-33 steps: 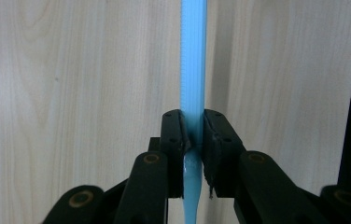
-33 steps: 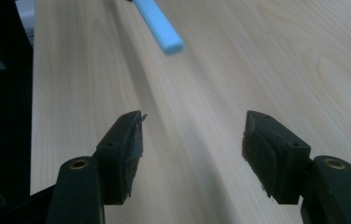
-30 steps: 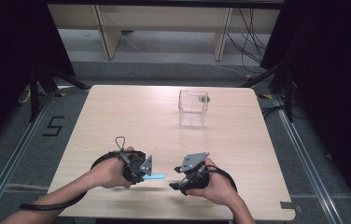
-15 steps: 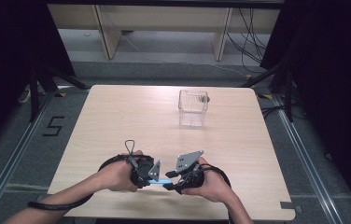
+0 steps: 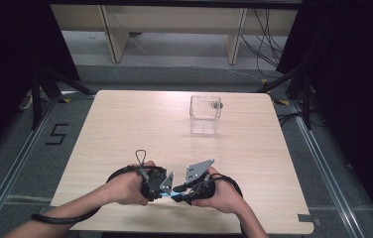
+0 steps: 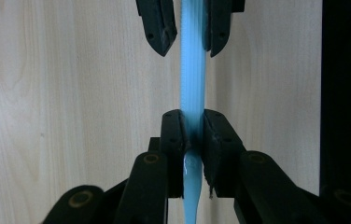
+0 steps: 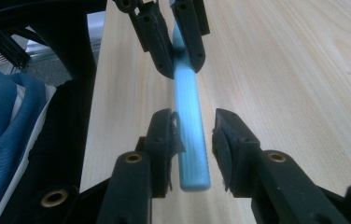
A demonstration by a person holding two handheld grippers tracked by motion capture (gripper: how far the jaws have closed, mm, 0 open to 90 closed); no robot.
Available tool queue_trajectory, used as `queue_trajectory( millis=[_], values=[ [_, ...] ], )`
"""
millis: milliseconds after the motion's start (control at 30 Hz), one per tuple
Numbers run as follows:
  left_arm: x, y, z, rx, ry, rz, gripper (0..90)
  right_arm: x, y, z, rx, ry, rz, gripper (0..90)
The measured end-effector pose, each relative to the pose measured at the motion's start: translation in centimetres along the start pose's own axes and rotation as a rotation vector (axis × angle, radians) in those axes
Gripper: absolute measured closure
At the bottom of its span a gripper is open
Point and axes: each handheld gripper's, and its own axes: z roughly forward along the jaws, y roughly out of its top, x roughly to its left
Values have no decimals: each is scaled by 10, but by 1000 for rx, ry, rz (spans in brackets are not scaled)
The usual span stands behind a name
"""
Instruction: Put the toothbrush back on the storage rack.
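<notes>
A light blue ribbed stick [image 5: 176, 191] hangs level just above the table's front edge, between my two grippers. My left gripper [image 6: 193, 126] is shut on its thinner end, pads pressed on both sides. My right gripper [image 7: 194, 135] faces it, and its jaws have just been closing around the stick's [image 7: 190, 102] blunt free end. A gap still shows beside the right pad, so they do not clamp it. In the high view, the left gripper [image 5: 166, 188] and the right gripper [image 5: 185, 190] nearly touch, tip to tip.
A clear square container [image 5: 205, 114] stands at the back right of the wooden table [image 5: 125, 129]. The hands are close to the table's front edge. Blue and white cloth [image 7: 1, 121] lies beyond that edge, in the right gripper view.
The two hands have come together near the front edge. The right gripper's jaws, apart from the stick a second ago, now straddle its free end and have narrowed.
</notes>
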Motion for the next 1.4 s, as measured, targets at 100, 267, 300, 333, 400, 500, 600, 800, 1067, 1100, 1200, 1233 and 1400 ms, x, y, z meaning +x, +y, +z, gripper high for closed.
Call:
queue_trajectory(
  millis=[100,267,300,333,400,500,600,800,1067,1100,1200,1233,1400],
  values=[
    [0,1,0,-2,0,2,782,0,-1,0,5,4,-10,721],
    [0,0,0,-2,-3,7,782,1,-2,1,-1,7,-25,782],
    [-1,0,1,-3,-9,6,781,2,-2,1,2,15,-20,784],
    [-1,0,1,-5,-11,6,781,2,-2,1,6,12,-23,786],
    [-1,0,1,-13,-11,-2,779,4,-2,1,9,15,-19,787],
    [0,-2,1,-36,-3,-23,750,4,-3,-1,7,-2,-29,788],
    [2,-5,-2,-77,19,-47,692,4,-5,-2,1,-22,-21,788],
    [1,-23,-17,-232,82,-196,612,-3,-17,-24,-54,-191,47,788],
    [9,-58,-14,-562,138,-508,418,-7,-30,-58,-265,-480,128,787],
    [11,-62,-10,-628,134,-566,387,-6,-30,-60,-294,-520,133,787],
    [17,-70,-4,-764,131,-696,327,-4,-30,-65,-382,-609,171,787],
    [21,-73,-2,-795,124,-731,318,-4,-30,-67,-407,-642,162,787],
    [38,-78,3,-920,136,-865,316,1,-29,-69,-505,-702,166,787]
  ],
)
